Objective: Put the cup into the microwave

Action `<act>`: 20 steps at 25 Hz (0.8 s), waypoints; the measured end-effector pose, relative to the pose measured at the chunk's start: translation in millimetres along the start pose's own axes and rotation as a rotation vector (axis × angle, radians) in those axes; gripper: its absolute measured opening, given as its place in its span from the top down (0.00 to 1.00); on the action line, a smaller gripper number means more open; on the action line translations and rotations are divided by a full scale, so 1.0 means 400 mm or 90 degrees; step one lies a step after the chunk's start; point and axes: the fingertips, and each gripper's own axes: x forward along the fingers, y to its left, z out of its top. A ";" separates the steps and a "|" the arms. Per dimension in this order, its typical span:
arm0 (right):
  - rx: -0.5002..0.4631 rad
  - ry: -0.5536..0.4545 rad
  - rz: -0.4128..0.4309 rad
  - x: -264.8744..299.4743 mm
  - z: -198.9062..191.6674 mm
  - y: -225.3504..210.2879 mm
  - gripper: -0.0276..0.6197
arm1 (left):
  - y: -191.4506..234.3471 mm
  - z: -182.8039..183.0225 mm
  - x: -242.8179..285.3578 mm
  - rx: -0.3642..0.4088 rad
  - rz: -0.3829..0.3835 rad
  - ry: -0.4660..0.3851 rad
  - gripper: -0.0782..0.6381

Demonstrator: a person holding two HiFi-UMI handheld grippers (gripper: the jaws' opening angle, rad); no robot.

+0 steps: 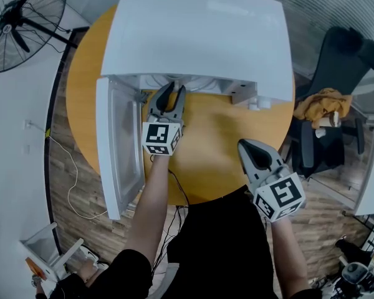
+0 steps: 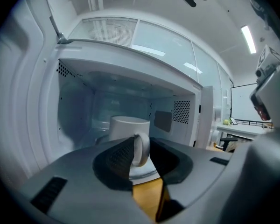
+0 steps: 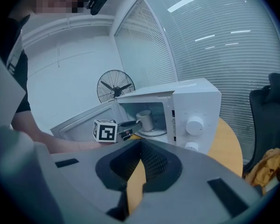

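Note:
A white cup (image 2: 127,127) stands upright on the glass turntable (image 2: 141,171) inside the white microwave (image 1: 199,36), whose door (image 1: 115,148) hangs open to the left. My left gripper (image 1: 173,91) reaches into the oven's mouth. Its jaws are open on either side of the cup's handle (image 2: 142,149), and the pads do not press on it. From the right gripper view the cup (image 3: 145,120) shows in the cavity with the left gripper (image 3: 130,123) at its handle. My right gripper (image 1: 249,147) hovers over the table's near edge, shut and empty. The microwave's top hides the cup in the head view.
The microwave sits on a round wooden table (image 1: 212,154). Its knobs (image 3: 194,125) face the right gripper. A standing fan (image 1: 19,23) is at the far left. A black chair (image 1: 336,61) with a yellow cloth (image 1: 321,101) stands to the right.

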 end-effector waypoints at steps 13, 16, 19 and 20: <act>0.008 -0.005 -0.017 -0.009 0.008 -0.021 0.95 | 0.045 0.012 0.069 -0.004 0.029 0.017 0.75; 0.010 -0.004 -0.024 -0.013 0.008 -0.029 0.94 | 0.049 0.014 0.085 -0.001 0.029 0.021 0.76; 0.010 -0.006 -0.030 -0.019 0.012 -0.033 0.94 | 0.047 0.018 0.099 0.001 0.024 0.022 0.76; 0.010 -0.008 -0.032 -0.020 0.015 -0.033 0.94 | 0.048 0.019 0.103 0.001 0.022 0.023 0.75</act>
